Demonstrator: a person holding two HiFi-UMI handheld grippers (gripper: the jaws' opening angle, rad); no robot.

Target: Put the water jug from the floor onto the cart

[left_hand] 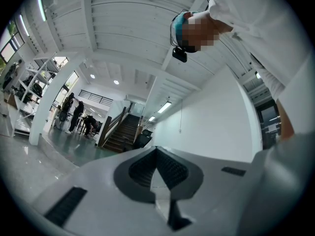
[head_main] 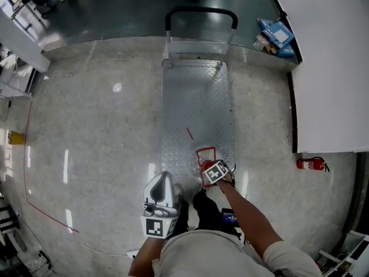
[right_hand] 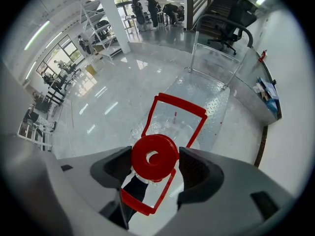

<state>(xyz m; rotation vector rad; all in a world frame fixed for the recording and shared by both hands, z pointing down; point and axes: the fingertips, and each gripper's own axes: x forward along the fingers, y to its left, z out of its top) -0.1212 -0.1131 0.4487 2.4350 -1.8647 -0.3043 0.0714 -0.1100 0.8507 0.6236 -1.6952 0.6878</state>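
Observation:
The water jug [head_main: 206, 156] is clear plastic with a red cap [right_hand: 154, 156] and a red handle frame [right_hand: 173, 113]. It sits at the near end of the metal cart [head_main: 196, 105]; I cannot tell whether it rests on the deck or hangs just above it. My right gripper [head_main: 210, 170] is shut on the jug's neck, its jaws [right_hand: 154, 160] on either side just below the cap. My left gripper [head_main: 163, 181] is beside my left leg and holds nothing. Its jaws [left_hand: 157, 170] are shut and point up at the ceiling.
The cart's black push handle [head_main: 201, 12] is at its far end. A white wall [head_main: 331, 68] runs along the right, with a fire extinguisher [head_main: 311, 164] at its foot and blue boxes [head_main: 277, 36] further back. Red tape [head_main: 51, 217] marks the floor on the left. People [left_hand: 74, 113] stand far off.

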